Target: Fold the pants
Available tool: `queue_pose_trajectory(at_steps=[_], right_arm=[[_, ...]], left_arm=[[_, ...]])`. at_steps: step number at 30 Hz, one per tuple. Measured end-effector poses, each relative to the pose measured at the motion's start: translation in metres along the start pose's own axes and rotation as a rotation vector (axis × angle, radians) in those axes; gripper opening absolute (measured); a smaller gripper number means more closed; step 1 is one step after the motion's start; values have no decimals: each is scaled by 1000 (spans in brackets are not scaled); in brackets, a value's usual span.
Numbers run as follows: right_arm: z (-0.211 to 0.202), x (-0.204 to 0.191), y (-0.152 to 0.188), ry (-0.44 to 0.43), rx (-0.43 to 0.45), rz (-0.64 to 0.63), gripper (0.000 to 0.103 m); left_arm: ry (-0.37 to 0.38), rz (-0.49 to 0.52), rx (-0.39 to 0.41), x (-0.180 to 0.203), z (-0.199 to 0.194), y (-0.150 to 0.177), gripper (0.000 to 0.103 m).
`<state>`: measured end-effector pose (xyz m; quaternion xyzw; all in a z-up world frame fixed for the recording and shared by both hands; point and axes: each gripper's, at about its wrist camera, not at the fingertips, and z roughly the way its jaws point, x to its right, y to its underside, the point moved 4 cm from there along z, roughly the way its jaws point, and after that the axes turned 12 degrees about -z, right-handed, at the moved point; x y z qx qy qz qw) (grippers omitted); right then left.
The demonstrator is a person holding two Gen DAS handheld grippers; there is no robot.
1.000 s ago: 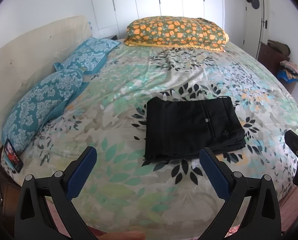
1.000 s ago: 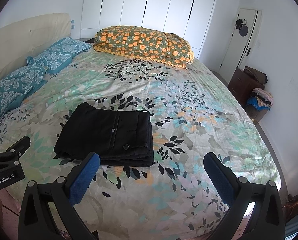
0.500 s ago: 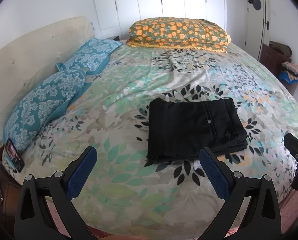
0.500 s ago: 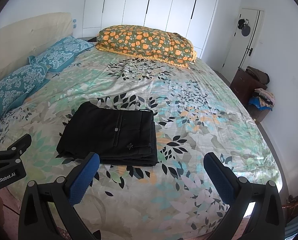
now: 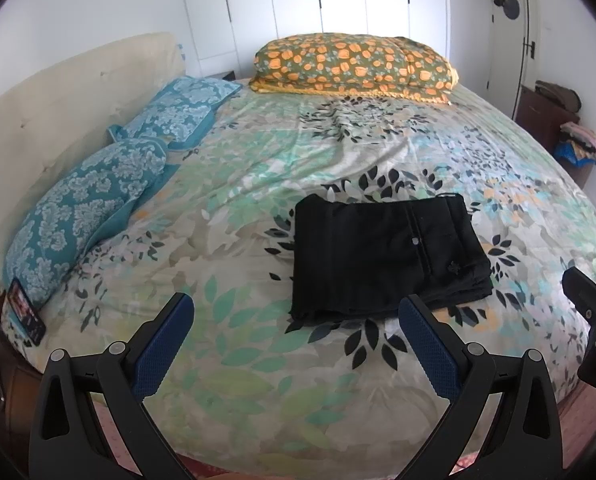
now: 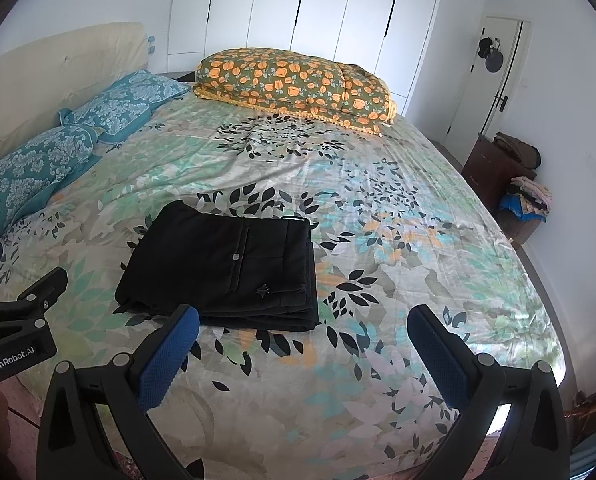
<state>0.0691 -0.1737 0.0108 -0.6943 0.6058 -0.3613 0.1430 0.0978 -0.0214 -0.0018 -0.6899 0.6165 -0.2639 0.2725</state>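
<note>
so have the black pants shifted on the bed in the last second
No. The folded black pants lie on the same dark leaf prints of the bedspread; only the cameras drifted slightly. Both grippers are open, clear of them.

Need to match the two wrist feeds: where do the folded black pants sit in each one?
Left wrist: black pants right of centre, just beyond the right fingertip of the left gripper.
Right wrist: pants left of centre, beyond the right gripper's left fingertip.
Shared landmark: orange floral quilt at the far edge.

We see matt black cloth pants [image 5: 385, 256] on a lightly creased printed cotton-like bedspread [image 5: 238, 208]; our grippers' pads [image 6: 166, 356] look like rough, dimpled blue rubber on matt black plastic.
</note>
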Motion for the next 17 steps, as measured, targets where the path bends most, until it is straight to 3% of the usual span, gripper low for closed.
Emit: queue_pose_trajectory(at_steps=[17], right_arm=[[4, -5, 3, -6, -3, -5, 103]], left_arm=[[19, 5, 5, 5, 1, 5, 102]])
